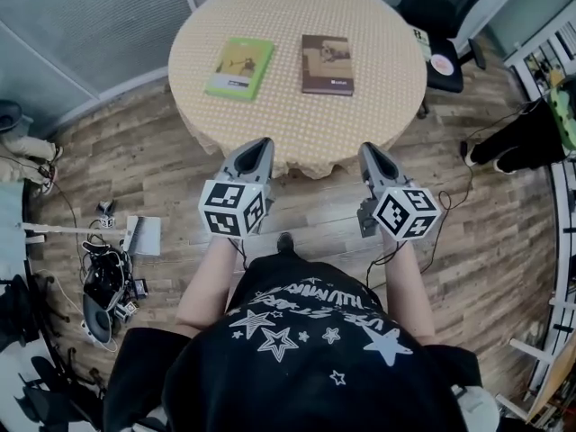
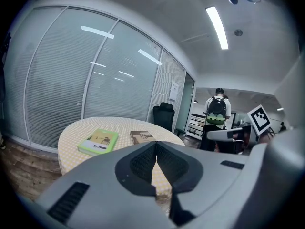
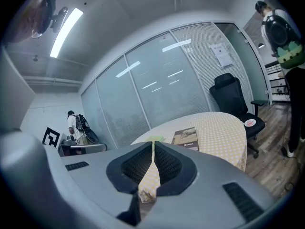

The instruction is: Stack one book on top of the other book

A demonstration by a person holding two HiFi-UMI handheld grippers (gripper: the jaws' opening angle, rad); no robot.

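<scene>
the green book (image 3: 155, 138) is mostly hidden (title too small) behind the right hand-held gripper (image 3: 153, 143).

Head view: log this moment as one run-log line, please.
phase: pre-grasp | left gripper: shut, empty | right gripper: shut, empty | green book, brown book: side by side on table, unstacked

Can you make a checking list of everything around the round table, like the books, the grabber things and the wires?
Surface: round table, yellow checked cloth.
Job's things: green book and brown book lie flat, side by side, apart, not stacked.
Clutter: nothing seen on the table.
Grippers: left gripper and right gripper both shut, empty, near the table's edge.
Cables: tangle of cables on the floor.
Surroundings: wooden floor, glass wall, black office chair, person with backpack.
</scene>
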